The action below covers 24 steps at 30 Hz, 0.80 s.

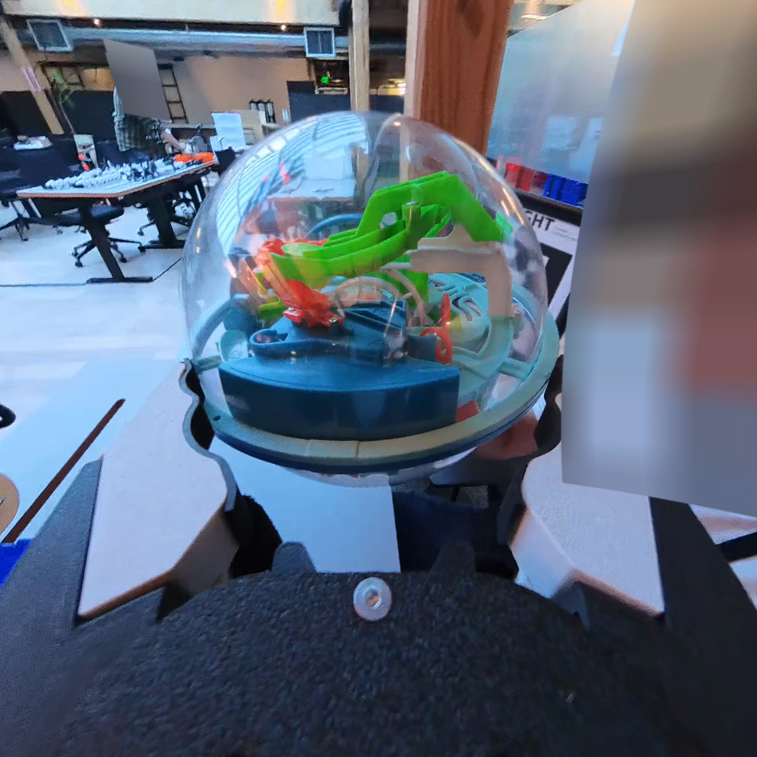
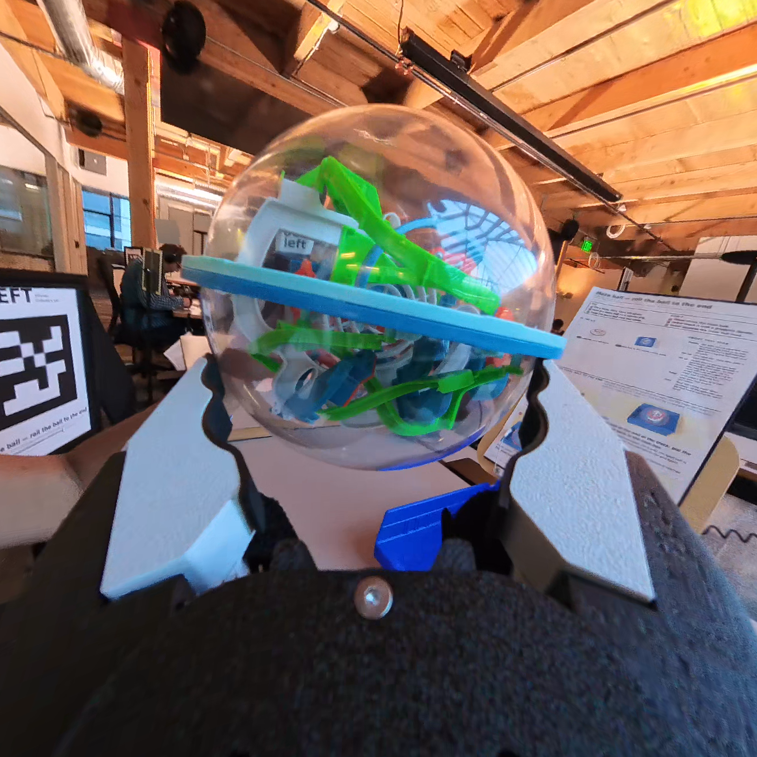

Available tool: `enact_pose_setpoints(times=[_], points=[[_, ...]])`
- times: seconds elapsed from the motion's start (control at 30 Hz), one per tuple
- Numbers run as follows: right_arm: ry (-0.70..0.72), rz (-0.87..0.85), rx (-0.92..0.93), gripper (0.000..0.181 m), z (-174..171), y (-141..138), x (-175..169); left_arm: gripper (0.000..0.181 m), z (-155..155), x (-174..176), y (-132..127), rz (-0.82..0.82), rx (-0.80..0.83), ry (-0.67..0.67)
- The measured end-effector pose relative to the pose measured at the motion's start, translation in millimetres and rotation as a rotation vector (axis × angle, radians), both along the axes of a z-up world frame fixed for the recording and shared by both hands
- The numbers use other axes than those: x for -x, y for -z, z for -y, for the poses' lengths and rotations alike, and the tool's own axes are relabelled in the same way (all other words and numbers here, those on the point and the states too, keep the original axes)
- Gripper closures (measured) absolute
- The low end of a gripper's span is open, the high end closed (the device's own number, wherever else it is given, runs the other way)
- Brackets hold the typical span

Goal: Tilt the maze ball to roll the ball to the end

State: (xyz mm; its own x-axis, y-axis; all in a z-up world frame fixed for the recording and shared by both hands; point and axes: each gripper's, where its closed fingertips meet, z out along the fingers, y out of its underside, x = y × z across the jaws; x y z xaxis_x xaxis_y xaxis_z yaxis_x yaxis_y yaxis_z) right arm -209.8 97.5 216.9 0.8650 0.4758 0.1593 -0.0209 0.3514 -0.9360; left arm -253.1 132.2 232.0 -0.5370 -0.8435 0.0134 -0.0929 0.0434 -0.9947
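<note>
The maze ball (image 1: 364, 295) is a clear sphere with green, orange, blue and white tracks inside and a pale blue ring around its middle. It is held up in the air between both grippers. My left gripper (image 1: 368, 409) is shut on it at ring level, and here the ring sits almost level. My right gripper (image 2: 375, 393) is shut on the lower half of the maze ball (image 2: 377, 286), and here the ring slopes down to the right. I cannot make out the small rolling ball among the tracks.
A blue stand (image 2: 422, 528) lies on the pale table (image 2: 327, 512) under the ball. An instruction sheet on a stand (image 2: 655, 368) is at the right. The left gripper's tag panel (image 2: 41, 356) is at the left. A wooden post (image 1: 454, 69) and office desks (image 1: 114, 188) stand behind.
</note>
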Motion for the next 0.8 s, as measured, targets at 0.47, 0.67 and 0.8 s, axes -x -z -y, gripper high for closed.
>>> enact_pose_setpoints(times=[0.47, 0.67, 0.8], points=[[-0.088, 0.055, -0.058, 0.035, -19, 56, -13, 0.024, -6, -12, 51, 0.04, -0.174, -0.137], [-0.06, 0.116, -0.053, 0.033, -19, 54, -1, 0.024, -16, -2, 81, 0.061, -0.014, -0.07], [-0.051, 0.195, -0.123, 0.032, -6, 47, 14, 0.024, -5, 9, 84, 0.149, -0.016, -0.037]])
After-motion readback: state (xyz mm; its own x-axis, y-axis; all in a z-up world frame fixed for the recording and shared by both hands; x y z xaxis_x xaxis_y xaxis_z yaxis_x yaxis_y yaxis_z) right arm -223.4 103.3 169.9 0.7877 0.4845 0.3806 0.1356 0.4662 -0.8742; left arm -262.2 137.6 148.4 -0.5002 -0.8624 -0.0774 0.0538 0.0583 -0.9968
